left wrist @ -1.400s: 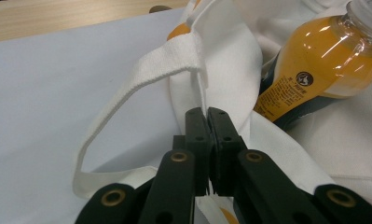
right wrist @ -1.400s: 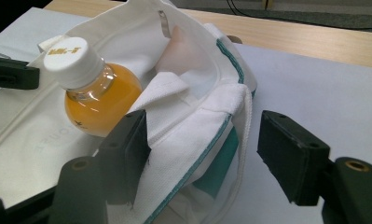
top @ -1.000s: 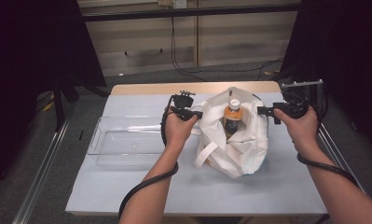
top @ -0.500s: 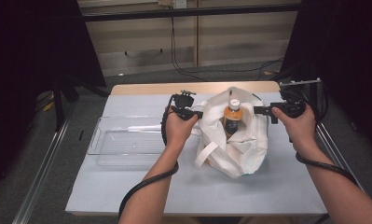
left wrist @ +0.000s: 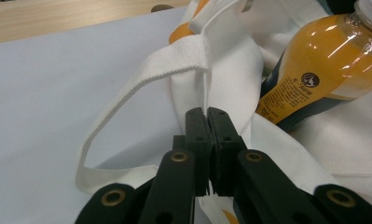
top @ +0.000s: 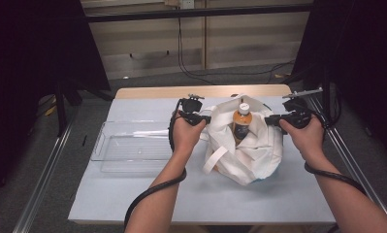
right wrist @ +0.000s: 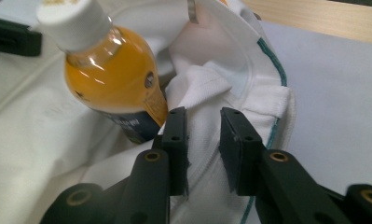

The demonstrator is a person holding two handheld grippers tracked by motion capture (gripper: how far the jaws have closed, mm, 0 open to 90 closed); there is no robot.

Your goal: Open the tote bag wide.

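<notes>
A white cloth tote bag [top: 249, 150] sits at the middle of the table, and a bottle of orange drink [top: 241, 121] with a white cap stands in its mouth. My left gripper [top: 206, 118] is at the bag's left rim, shut on a fold of the white cloth [left wrist: 221, 79] just below a loose strap [left wrist: 127, 100]; its jaws [left wrist: 206, 114] are pressed together. My right gripper [top: 269, 118] is at the bag's right rim. Its jaws [right wrist: 203, 116] stand apart, astride the cloth rim [right wrist: 249, 88], close beside the bottle [right wrist: 109, 79].
An empty clear plastic tray [top: 133, 148] lies left of the bag, beside my left hand. The table [top: 133, 199] has a pale cover and a wooden far edge [top: 147, 92]. Metal rails run along both sides. Cables trail from both grippers across the forearms.
The right hand has shifted slightly left, towards the bag's rim. The left hand, bag and bottle have stayed put.
</notes>
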